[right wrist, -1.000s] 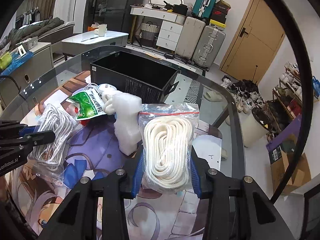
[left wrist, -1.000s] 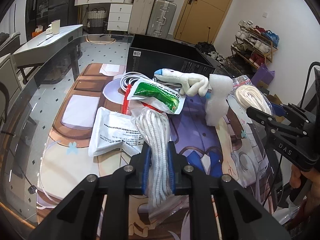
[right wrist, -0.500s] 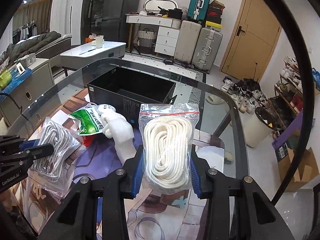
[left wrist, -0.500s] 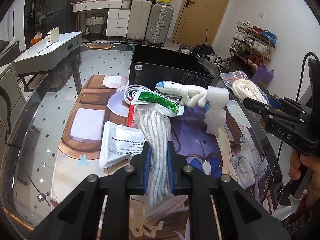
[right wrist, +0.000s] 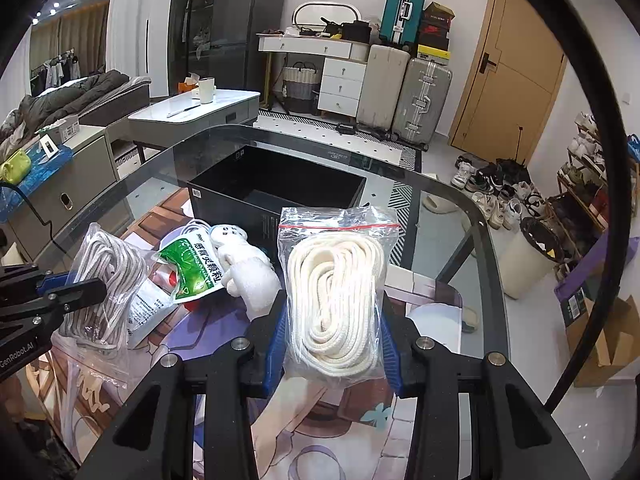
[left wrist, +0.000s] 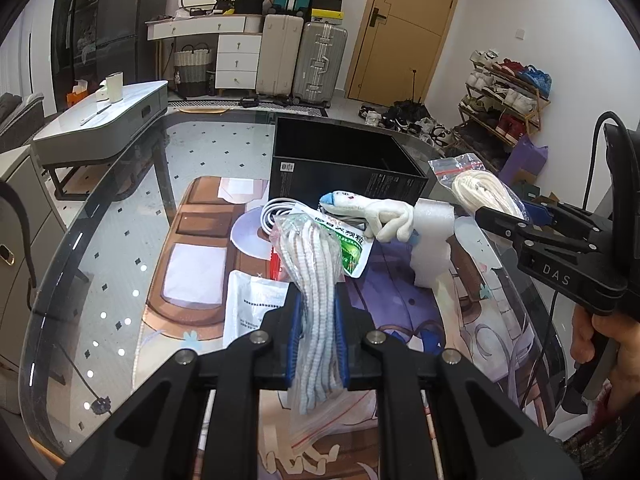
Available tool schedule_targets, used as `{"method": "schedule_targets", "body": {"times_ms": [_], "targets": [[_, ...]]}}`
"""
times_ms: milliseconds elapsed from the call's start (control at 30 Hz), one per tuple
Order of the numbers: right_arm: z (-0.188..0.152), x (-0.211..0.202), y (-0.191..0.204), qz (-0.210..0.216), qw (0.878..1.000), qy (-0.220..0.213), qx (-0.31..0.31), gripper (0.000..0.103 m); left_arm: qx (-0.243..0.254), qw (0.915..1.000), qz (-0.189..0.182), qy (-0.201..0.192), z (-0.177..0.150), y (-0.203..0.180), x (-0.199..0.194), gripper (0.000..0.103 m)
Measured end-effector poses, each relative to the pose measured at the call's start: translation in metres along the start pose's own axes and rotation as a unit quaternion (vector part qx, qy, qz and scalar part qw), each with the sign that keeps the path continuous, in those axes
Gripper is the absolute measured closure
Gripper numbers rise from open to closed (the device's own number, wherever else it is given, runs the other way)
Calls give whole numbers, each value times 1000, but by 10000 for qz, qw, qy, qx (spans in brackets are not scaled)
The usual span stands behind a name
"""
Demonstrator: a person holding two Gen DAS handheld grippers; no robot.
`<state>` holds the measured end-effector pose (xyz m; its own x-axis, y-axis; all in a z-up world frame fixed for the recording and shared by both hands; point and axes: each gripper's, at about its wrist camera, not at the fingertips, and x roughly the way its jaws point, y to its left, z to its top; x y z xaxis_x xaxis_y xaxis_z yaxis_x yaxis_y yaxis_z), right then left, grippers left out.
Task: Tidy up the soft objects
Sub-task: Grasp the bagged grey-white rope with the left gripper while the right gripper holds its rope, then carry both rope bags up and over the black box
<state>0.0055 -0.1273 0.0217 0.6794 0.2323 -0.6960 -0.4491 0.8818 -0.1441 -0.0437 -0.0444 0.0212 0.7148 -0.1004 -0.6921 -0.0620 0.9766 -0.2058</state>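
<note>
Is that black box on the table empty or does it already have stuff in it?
Empty, as far as shown: the right wrist view looks into the open black box and shows only bare dark floor. The near corners are hidden.

A glass-topped table (left wrist: 120, 216) carries a printed anime mat (left wrist: 200, 280). Beyond it stands a grey-white low table (left wrist: 100, 128) with a white cup (left wrist: 114, 86) on top. Against the far wall: a white dresser (left wrist: 236, 60), a wicker basket (left wrist: 191, 66), a beige suitcase (left wrist: 279, 54), a silver suitcase (left wrist: 320, 64) and a teal suitcase (right wrist: 402, 12) stacked higher. A wooden door (left wrist: 404, 28) is closed. A shoe rack (left wrist: 504, 100) holds shoes. A waste bin (right wrist: 532, 256) stands on the floor.
</note>
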Motion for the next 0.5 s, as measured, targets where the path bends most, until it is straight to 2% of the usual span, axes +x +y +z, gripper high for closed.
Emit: {"method": "schedule_targets", "body": {"times_ms": [500], "targets": [[13, 0, -4, 41, 9999, -81, 68, 62, 271, 9995, 36, -125, 26, -5, 4, 90]]}}
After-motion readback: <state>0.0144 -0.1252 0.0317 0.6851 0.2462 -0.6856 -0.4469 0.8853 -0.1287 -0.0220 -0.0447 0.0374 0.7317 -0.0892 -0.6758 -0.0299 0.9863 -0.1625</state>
